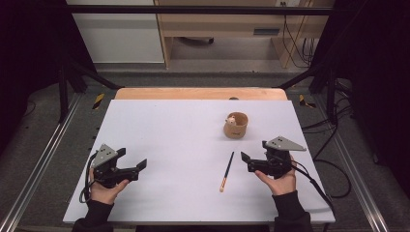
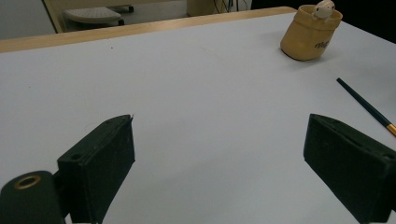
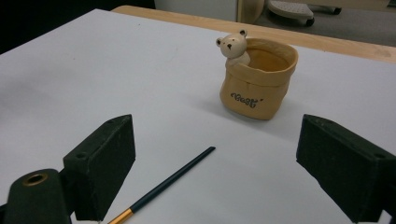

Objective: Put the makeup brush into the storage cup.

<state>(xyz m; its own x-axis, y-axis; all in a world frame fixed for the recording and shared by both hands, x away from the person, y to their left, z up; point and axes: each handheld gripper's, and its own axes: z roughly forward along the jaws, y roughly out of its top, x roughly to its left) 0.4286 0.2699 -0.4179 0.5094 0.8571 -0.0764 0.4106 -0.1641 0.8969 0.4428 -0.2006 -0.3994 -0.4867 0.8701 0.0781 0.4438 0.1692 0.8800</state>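
The thin dark paintbrush [image 1: 226, 171] lies flat on the white tabletop [image 1: 169, 145], just left of the right gripper [image 1: 247, 160], its dark tip pointing toward the far side and its orange end toward the near edge; farther off stands the tan bear pen holder [image 1: 235, 124]. The brush looks light, stiff and slim enough to roll or slip, so it is probably best pinched across the middle of its shaft, low against the tabletop. Both the right gripper and the left gripper [image 1: 137, 169] have their jaws spread wide, holding nothing.
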